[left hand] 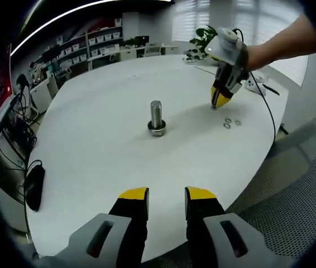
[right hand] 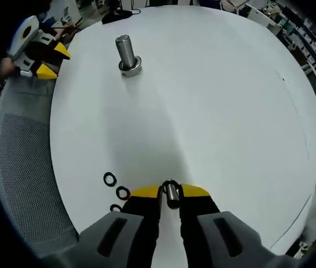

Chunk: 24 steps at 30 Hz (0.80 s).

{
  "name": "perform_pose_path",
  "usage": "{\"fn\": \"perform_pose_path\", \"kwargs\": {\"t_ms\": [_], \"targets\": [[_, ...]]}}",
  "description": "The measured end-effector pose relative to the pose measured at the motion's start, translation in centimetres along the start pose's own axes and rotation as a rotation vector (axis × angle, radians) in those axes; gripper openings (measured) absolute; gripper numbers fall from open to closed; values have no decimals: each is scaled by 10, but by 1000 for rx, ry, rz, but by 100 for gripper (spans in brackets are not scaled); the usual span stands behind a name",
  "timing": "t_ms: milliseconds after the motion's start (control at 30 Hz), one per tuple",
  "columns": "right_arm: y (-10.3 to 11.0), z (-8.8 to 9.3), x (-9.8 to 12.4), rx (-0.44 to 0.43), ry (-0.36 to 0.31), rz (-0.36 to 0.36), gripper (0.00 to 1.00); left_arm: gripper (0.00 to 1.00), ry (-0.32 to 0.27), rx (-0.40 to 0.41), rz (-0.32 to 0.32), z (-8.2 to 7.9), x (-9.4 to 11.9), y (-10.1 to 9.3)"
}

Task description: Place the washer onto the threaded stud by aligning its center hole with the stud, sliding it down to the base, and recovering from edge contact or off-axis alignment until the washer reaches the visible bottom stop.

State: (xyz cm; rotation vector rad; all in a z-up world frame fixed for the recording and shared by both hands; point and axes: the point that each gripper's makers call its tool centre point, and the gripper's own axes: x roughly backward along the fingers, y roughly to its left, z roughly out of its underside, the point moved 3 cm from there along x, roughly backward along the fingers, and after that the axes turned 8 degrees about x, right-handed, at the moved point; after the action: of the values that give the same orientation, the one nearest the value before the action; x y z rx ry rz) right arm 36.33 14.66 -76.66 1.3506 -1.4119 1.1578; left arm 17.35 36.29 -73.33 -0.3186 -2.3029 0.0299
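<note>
The threaded stud (left hand: 156, 114) stands upright at the middle of the round white table (left hand: 91, 151), with a ring at its base (left hand: 157, 132). My left gripper (left hand: 166, 201) hangs open over the near edge, well short of the stud, nothing between its fingers. A hand holds my right gripper (left hand: 218, 103) beyond and right of the stud, tips down near the table. In the right gripper view, that gripper (right hand: 170, 191) is shut on a washer (right hand: 171, 197) held edge-on. The stud (right hand: 125, 51) stands far ahead, and my left gripper (right hand: 47, 60) is past it at the table's edge.
Loose washers (right hand: 109, 178) (right hand: 123, 192) lie on the table just left of my right gripper's tips, and they appear again as washers (left hand: 227, 124) (left hand: 237, 121). A mesh chair (right hand: 29, 162) stands at the table's edge. Cables and a white device (left hand: 255, 85) lie at the far side.
</note>
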Motion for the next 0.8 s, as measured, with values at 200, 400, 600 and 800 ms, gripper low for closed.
{"fn": "perform_pose_path", "kwargs": {"t_ms": [200,400,600,800], "targets": [[-2,-1,0,-29,-3,-3,15,24,-7,-2,2,-1,0,-1],[-3,-3,3,-48,-13,-5,16,24,2,-1,-1,1,0,0],[-6,-3,7,-46,-31,12,24,24,6,4,-8,1,0,2],[-7,-5,14,-57,-61,21,24,24,9,10,-19,2,0,4]]}}
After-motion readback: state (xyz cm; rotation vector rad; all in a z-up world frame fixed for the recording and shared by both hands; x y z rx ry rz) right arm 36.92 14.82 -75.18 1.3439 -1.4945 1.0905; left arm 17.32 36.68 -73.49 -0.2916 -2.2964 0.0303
